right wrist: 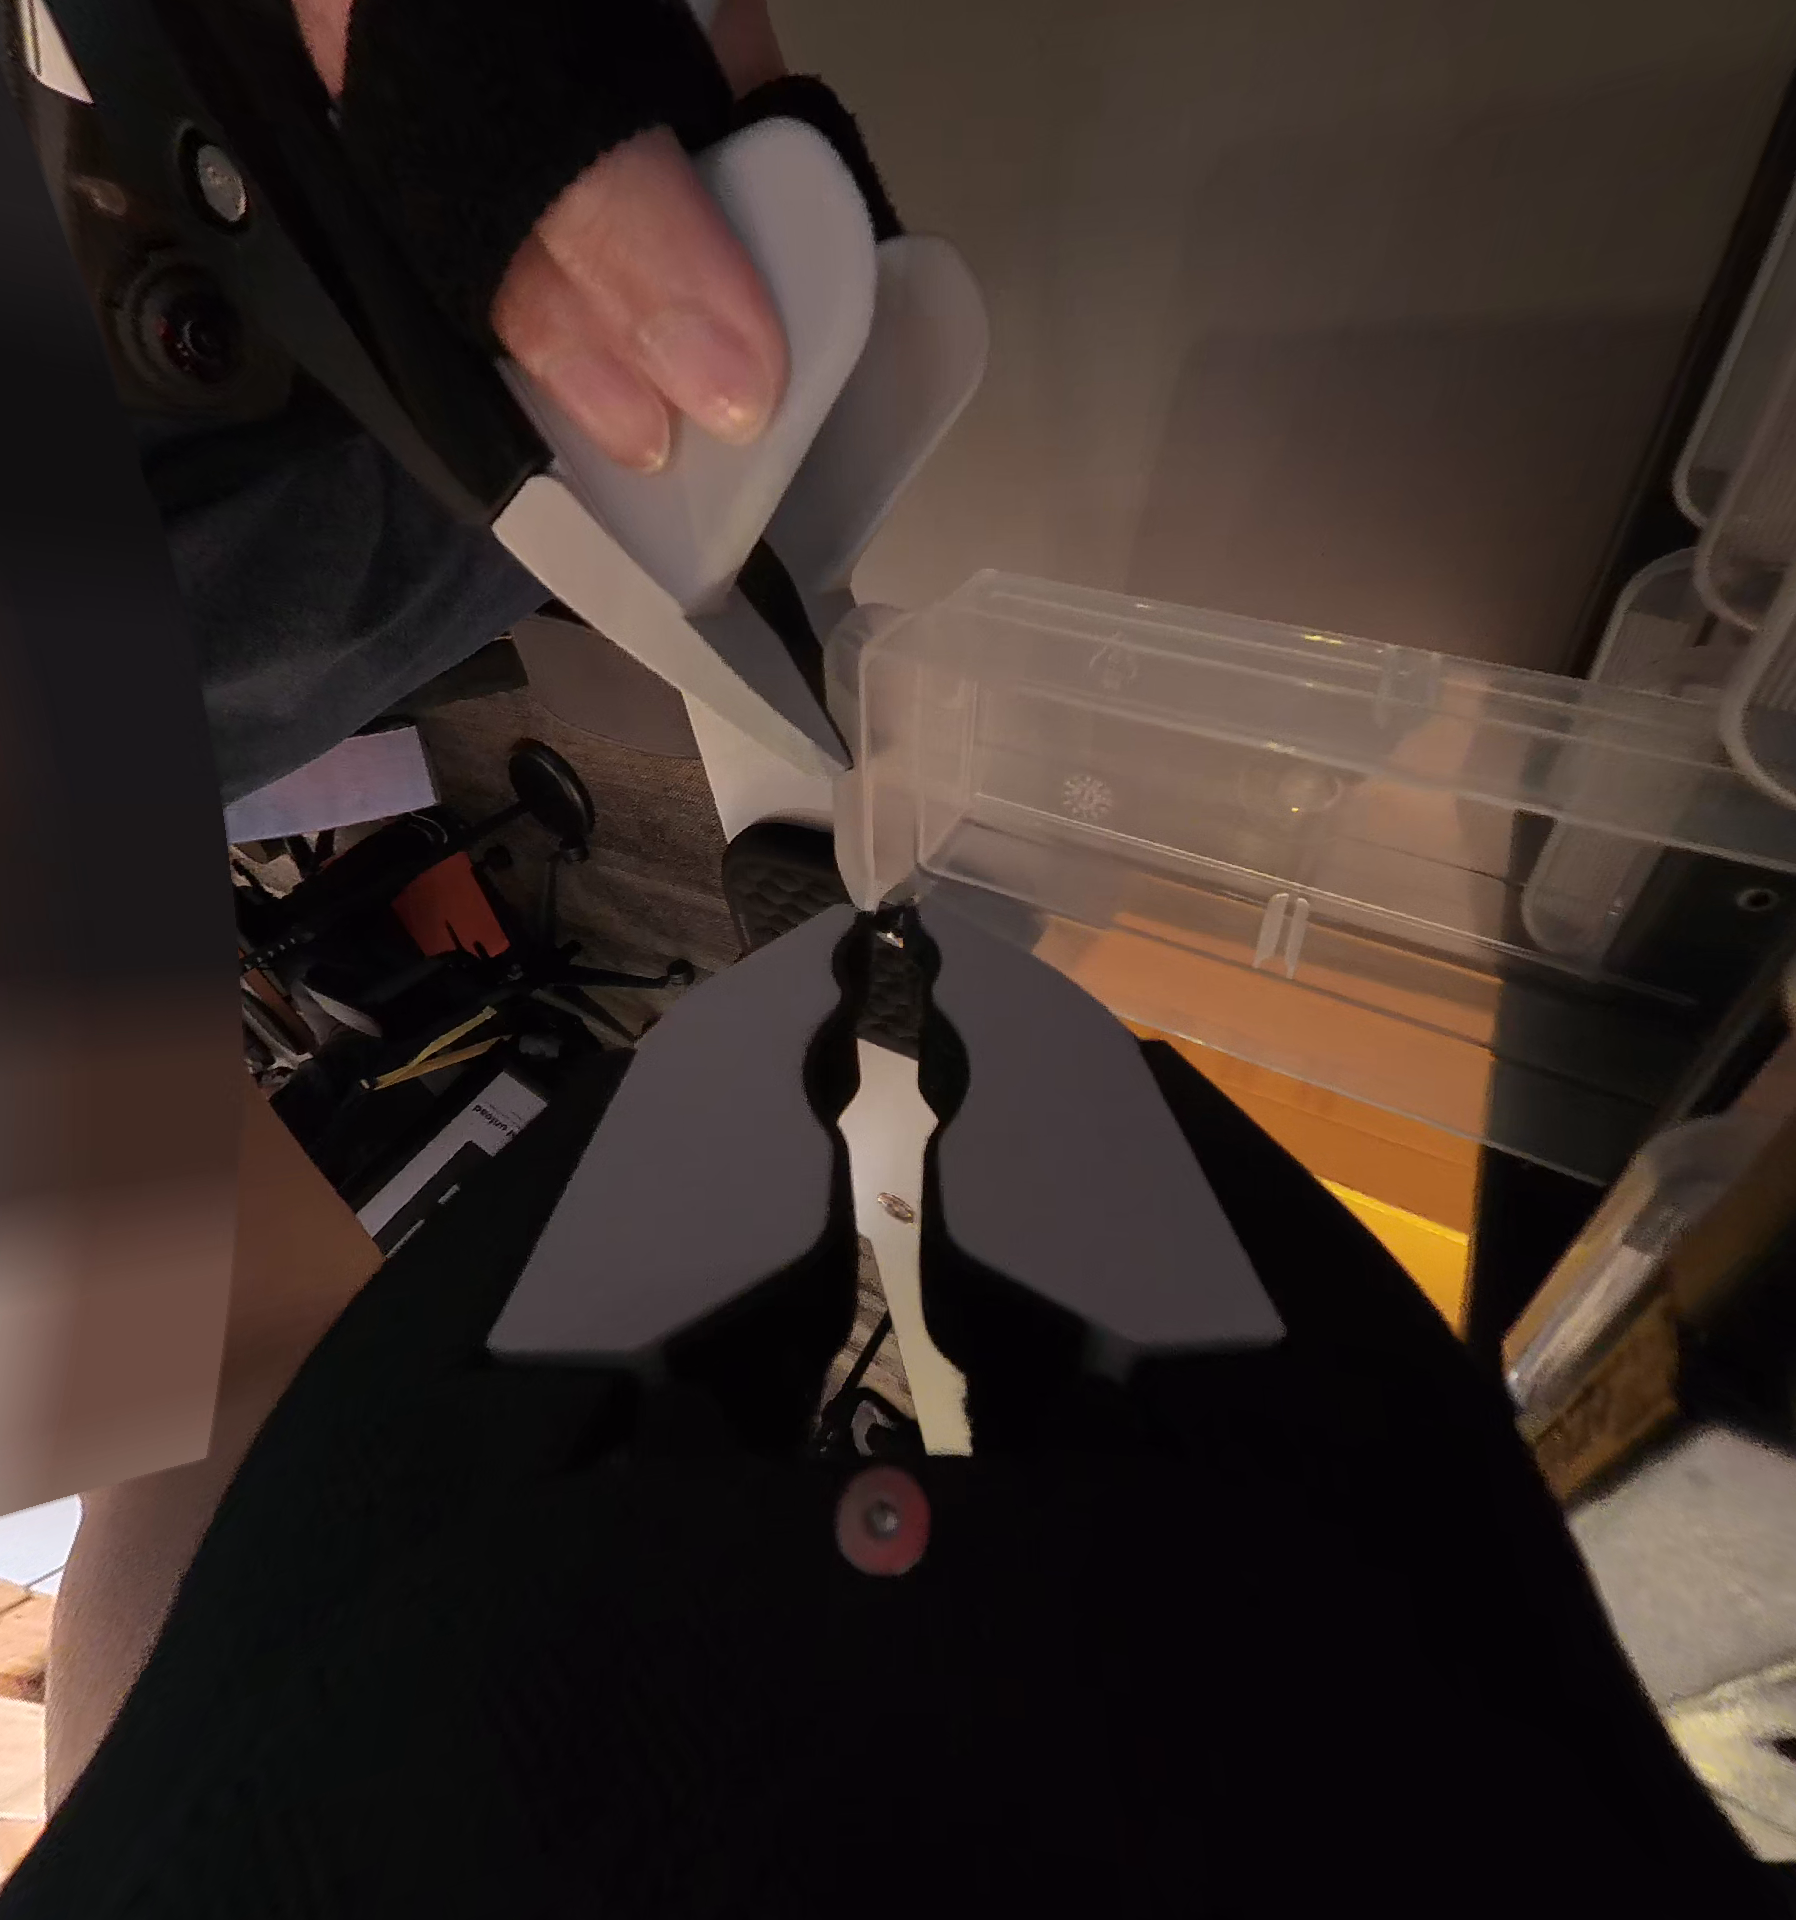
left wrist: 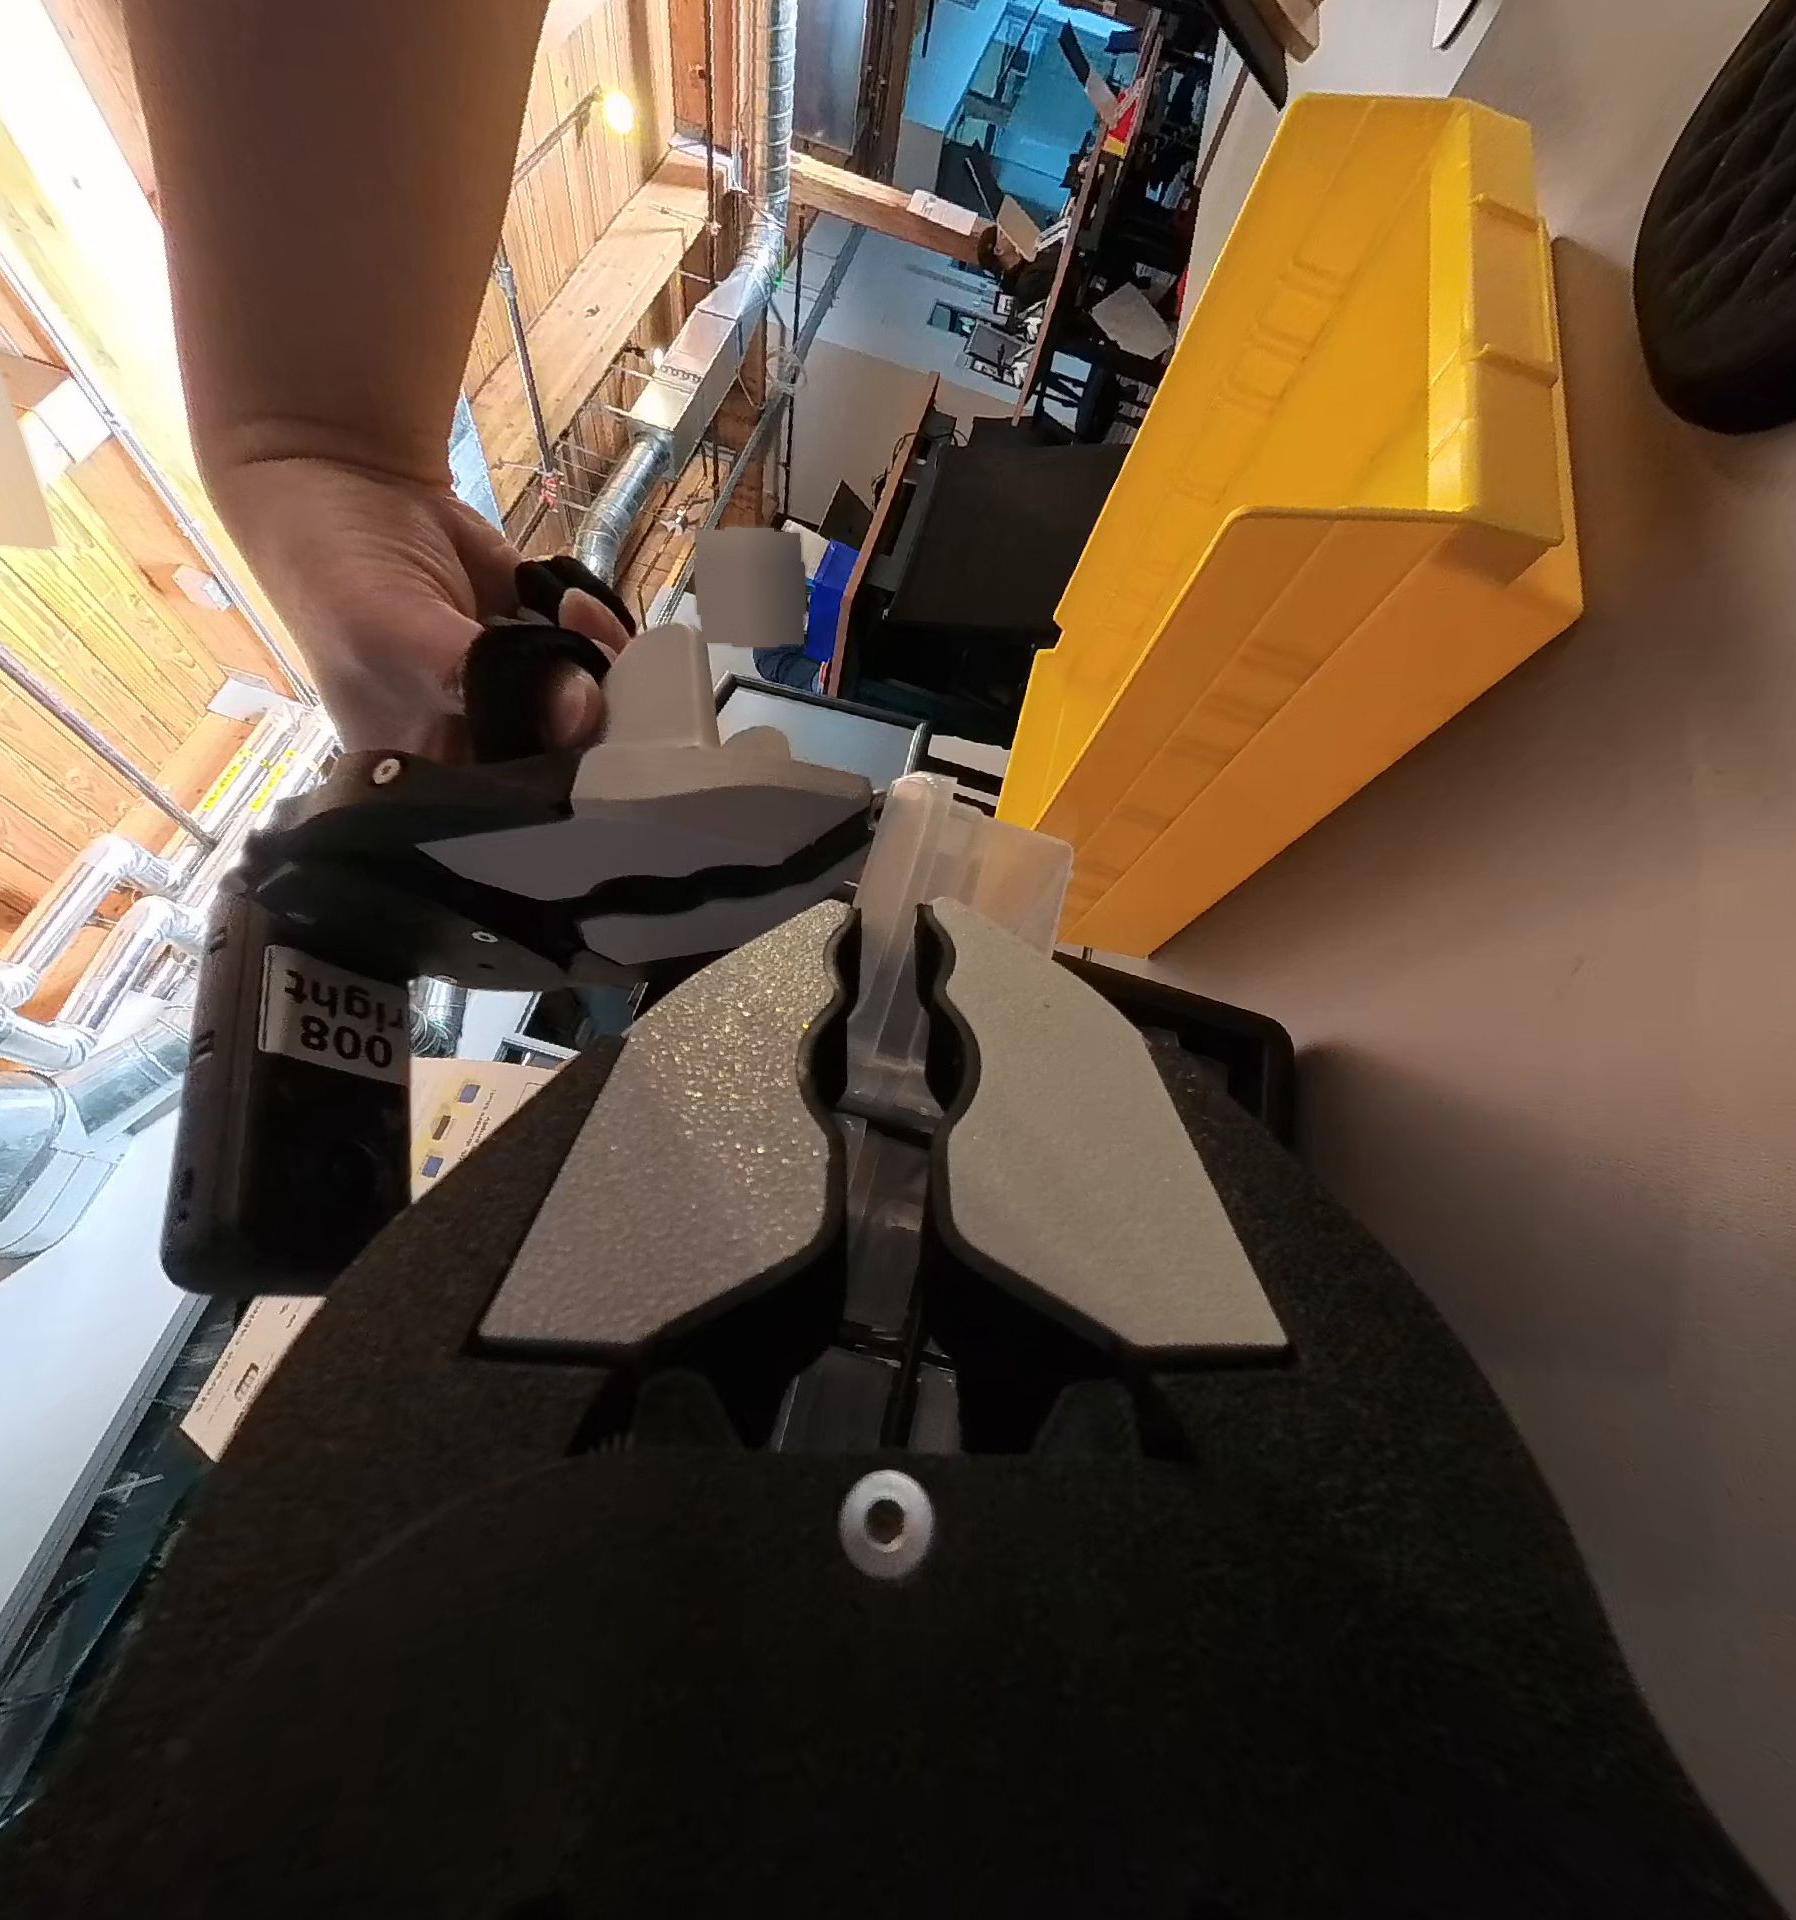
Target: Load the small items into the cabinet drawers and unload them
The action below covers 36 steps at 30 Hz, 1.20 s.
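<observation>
Beige tabletop (left wrist: 1652,935) carries a long yellow plastic bin (left wrist: 1341,582). Beside it, the left gripper (left wrist: 889,997) is clamped on the clear plastic cabinet drawer (right wrist: 1289,769), pulled out of the cabinet; the right gripper (right wrist: 889,935) is pinched together at the drawer's front lip.

Workshop: bare metal ducting (left wrist: 655,416) under timber ceiling (left wrist: 32,644); yellow storage bin (left wrist: 1393,520); cluttered racks (left wrist: 1112,229)

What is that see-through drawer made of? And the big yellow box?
The drawer looks like clear, glossy hard plastic: you can see right through its walls. The yellow box looks like smooth, opaque moulded plastic with ribbed sides.
</observation>
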Motion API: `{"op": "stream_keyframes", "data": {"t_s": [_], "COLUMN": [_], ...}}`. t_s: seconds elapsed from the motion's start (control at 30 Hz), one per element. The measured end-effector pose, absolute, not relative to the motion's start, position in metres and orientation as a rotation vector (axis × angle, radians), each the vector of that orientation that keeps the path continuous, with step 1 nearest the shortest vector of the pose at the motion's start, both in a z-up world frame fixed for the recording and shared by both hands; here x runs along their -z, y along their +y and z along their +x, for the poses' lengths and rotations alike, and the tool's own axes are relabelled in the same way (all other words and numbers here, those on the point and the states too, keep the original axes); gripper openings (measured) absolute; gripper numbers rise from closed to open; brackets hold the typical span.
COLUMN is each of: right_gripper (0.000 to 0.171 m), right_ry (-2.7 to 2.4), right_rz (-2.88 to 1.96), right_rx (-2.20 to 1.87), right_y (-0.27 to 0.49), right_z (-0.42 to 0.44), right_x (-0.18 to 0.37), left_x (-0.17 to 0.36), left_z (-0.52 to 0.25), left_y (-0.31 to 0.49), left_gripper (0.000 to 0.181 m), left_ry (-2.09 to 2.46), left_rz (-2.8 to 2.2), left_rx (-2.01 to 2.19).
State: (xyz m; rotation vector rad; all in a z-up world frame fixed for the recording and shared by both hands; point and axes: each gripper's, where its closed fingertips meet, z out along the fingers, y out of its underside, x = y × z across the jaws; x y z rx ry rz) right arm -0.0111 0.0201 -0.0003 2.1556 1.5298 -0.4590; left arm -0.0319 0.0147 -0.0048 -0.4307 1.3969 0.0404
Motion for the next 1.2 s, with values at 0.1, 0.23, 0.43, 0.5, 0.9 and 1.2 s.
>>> {"op": "stream_keyframes", "data": {"t_s": [0.1,0.23,0.43,0.5,0.9,1.2], "right_gripper": [0.006,0.006,0.007,0.006,0.006,0.006], "right_ry": [1.533,1.569,1.662,1.697,1.712,1.314], "right_rz": [2.182,2.218,2.338,2.415,2.753,2.951], "right_rx": [0.452,0.490,0.576,0.590,0.683,0.619], "right_y": [0.024,0.027,0.030,0.032,0.009,0.008], "right_z": [-0.010,-0.012,-0.009,-0.004,0.052,0.133], "right_x": [-0.002,-0.009,-0.025,-0.029,-0.037,0.020], "left_x": [0.005,0.005,0.004,0.003,0.011,0.014], "left_z": [-0.032,-0.031,-0.028,-0.025,-0.006,0.002], "left_y": [0.015,0.014,0.014,0.014,0.051,0.086], "left_gripper": [0.009,0.009,0.009,0.009,0.010,0.012], "left_ry": [1.397,1.398,1.394,1.393,1.408,1.404], "left_rz": [-0.430,-0.431,-0.445,-0.453,-0.601,-0.781], "left_rx": [-0.041,-0.041,-0.051,-0.067,-0.171,-0.182]}}
